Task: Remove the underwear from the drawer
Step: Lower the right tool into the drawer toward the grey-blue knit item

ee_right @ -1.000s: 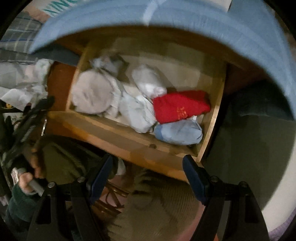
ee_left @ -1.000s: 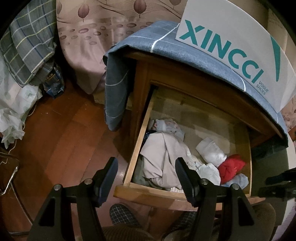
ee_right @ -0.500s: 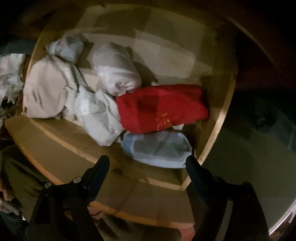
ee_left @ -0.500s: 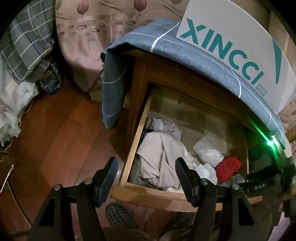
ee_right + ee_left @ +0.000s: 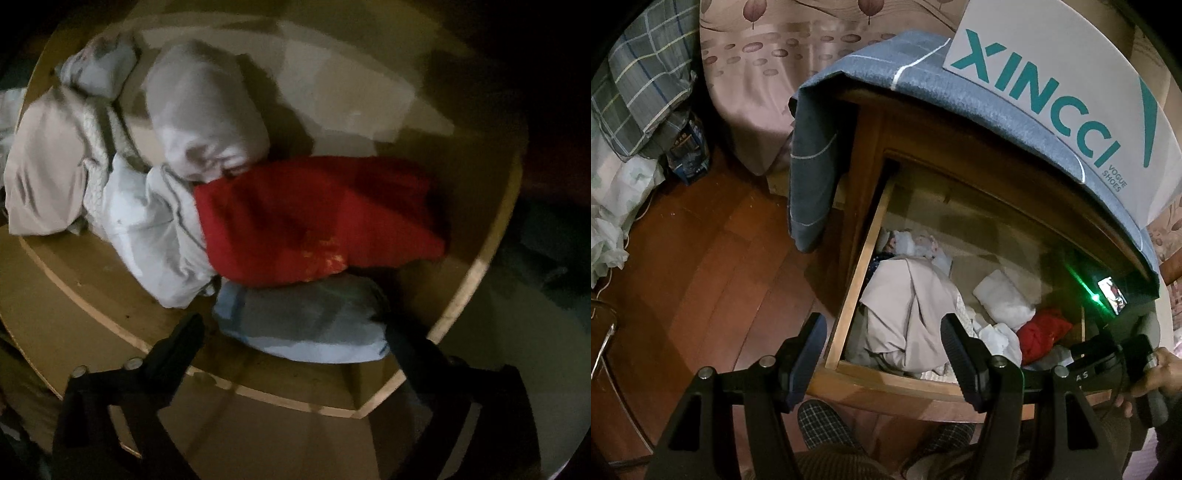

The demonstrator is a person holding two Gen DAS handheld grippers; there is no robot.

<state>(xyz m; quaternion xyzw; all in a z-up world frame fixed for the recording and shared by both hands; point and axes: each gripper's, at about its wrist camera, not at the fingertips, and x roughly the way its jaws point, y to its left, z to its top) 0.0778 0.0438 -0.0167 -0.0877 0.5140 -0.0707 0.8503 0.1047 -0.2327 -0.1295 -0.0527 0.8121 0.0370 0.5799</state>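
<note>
The wooden drawer stands open with rolled and folded underwear inside. A red piece lies at the right, on a light blue roll against the front wall. A white roll and pale pieces lie to its left; a beige garment fills the left end. My right gripper is open low over the drawer's front, its fingers either side of the light blue roll. My left gripper is open and empty, held above the drawer's front left corner.
The nightstand top carries a blue-grey cloth and a white XINCCI shoe box. A bed with pink bedding stands behind. Bags and plaid fabric lie on the wooden floor at the left. My slippered feet are below the drawer.
My right gripper has moved down and forward into the drawer, from above the nightstand to close over the red and light blue pieces. The left gripper has barely shifted.
</note>
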